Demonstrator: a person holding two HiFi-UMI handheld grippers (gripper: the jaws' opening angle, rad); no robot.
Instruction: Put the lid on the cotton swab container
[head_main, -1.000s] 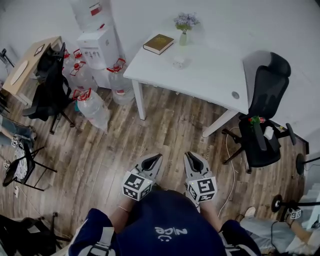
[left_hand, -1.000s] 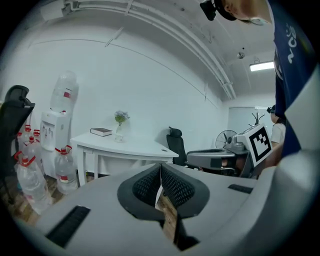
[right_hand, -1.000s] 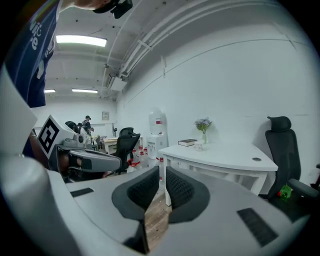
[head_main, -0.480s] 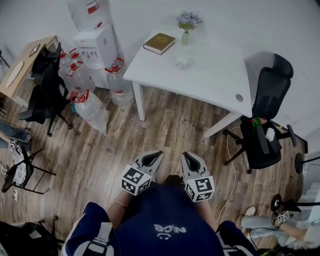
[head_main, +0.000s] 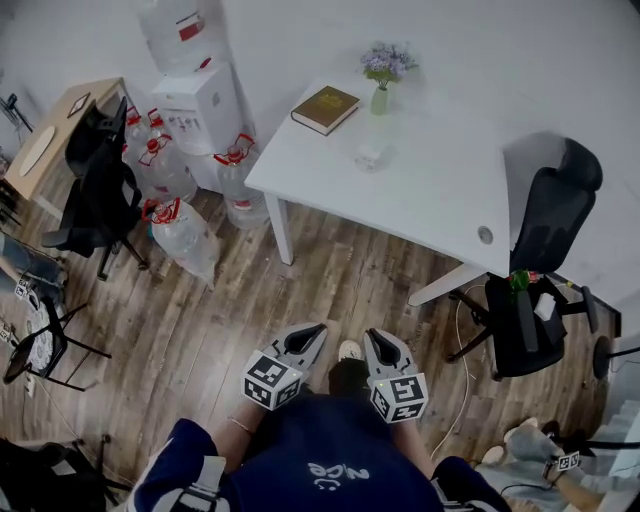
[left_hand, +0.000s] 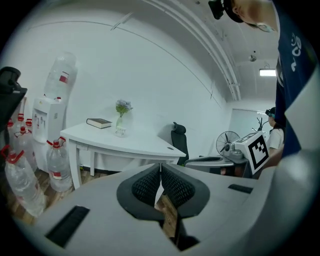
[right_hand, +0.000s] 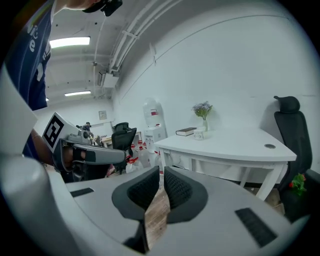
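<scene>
The cotton swab container (head_main: 370, 152) is a small clear pot on the white table (head_main: 420, 180), near the vase; I cannot make out a separate lid at this distance. It also shows small and far off as the container (left_hand: 120, 132) in the left gripper view and the container (right_hand: 199, 134) in the right gripper view. My left gripper (head_main: 305, 340) and right gripper (head_main: 378, 343) are held close to my body over the wooden floor, well short of the table. Both are shut with nothing between the jaws, as the left gripper (left_hand: 160, 167) and right gripper (right_hand: 162, 172) show.
On the table lie a brown book (head_main: 325, 108) and a vase of flowers (head_main: 380, 95). A black office chair (head_main: 540, 260) stands right of the table. Water bottles (head_main: 185, 225) and a dispenser (head_main: 200, 95) stand to the left, beside another black chair (head_main: 95, 190).
The view has shifted towards the table, which now sits a little lower and nearer. Both grippers stay shut and close to my body.
</scene>
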